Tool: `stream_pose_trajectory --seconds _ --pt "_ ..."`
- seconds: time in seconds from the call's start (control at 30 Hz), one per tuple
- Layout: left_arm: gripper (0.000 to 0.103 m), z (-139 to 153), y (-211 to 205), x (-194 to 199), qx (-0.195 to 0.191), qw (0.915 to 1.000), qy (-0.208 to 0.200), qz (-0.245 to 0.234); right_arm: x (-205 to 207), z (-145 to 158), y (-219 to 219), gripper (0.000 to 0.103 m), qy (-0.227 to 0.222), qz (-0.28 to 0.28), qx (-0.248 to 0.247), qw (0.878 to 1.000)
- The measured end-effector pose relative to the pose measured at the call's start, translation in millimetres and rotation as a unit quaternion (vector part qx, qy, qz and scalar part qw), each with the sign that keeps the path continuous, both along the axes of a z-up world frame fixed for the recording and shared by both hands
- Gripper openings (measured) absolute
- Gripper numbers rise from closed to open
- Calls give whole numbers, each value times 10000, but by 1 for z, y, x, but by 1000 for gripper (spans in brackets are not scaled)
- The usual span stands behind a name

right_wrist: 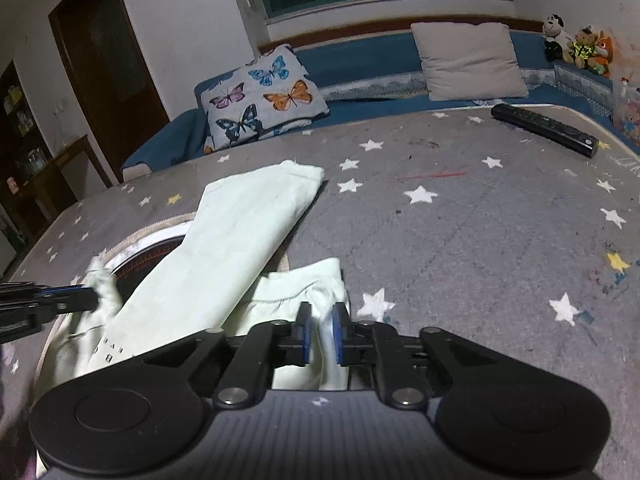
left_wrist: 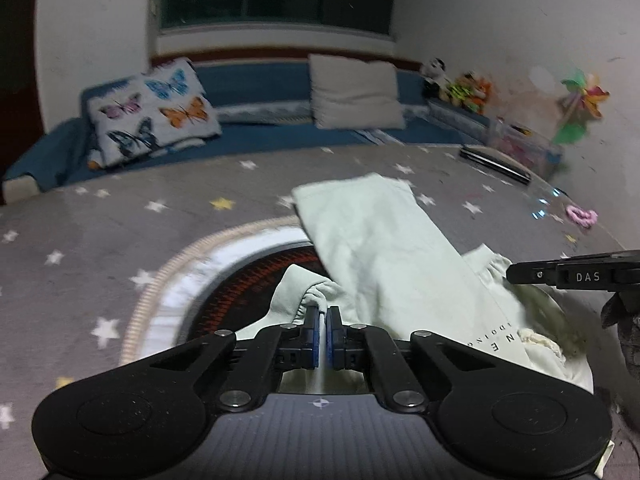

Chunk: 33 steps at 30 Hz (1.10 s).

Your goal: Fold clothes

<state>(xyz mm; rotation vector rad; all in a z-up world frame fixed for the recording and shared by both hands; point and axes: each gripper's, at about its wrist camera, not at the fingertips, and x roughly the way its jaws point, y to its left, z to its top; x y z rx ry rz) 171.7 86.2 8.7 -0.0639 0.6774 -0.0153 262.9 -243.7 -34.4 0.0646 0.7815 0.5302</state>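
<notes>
A grey star-patterned cover (right_wrist: 460,220) is spread over the wide surface that fills both views; whether a bed or a mat lies under it cannot be told. Behind it a blue couch (right_wrist: 360,60) is seen, on which a butterfly-print cushion (right_wrist: 260,96) and a plain beige cushion (right_wrist: 472,60) are propped. Soft toys (right_wrist: 576,46) are lined up at its right end.

A pale green garment (right_wrist: 224,248) is laid on the cover, partly over a round printed patch (left_wrist: 240,280). One long part is stretched away towards the couch, and dark lettering is shown near its close end. A black remote control (right_wrist: 544,128) is placed well apart, far right, and a pink hair tie (left_wrist: 582,215) is seen near the wall.

The left gripper (left_wrist: 323,314) is closed on a bunched fold at the garment's left edge. The right gripper (right_wrist: 322,312) is clamped on a gathered hem at the garment's right edge, cloth being pinched between its blue pads.
</notes>
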Motion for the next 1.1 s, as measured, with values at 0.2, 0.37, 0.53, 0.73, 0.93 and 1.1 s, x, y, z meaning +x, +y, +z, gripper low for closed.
stream_pose_trajectory --seconds 0.2,0.37,0.53,0.73,0.93,1.1 --pt "3 15 7 -28 80 9987 -222 460 6 -6 2 20 68 28 94 9999" --pt "3 24 16 -51 52 9951 -315 938 -6 -5 8 5 -76 110 -59 9999" --pt "3 32 33 -80 -63 9888 -439 1423 -22 4 -3 3 -342 -102 -163 9992" --pt "3 33 54 -114 -216 9814 -395 1864 -49 20 -29 2 -658 -576 -211 9959" --pt "3 31 62 -147 -256 9780 -308 2047 -81 30 -60 2 -836 -956 -298 9915" --pt "3 26 62 -173 -321 9773 -189 2085 -109 28 -88 2 -698 -1285 -308 9888"
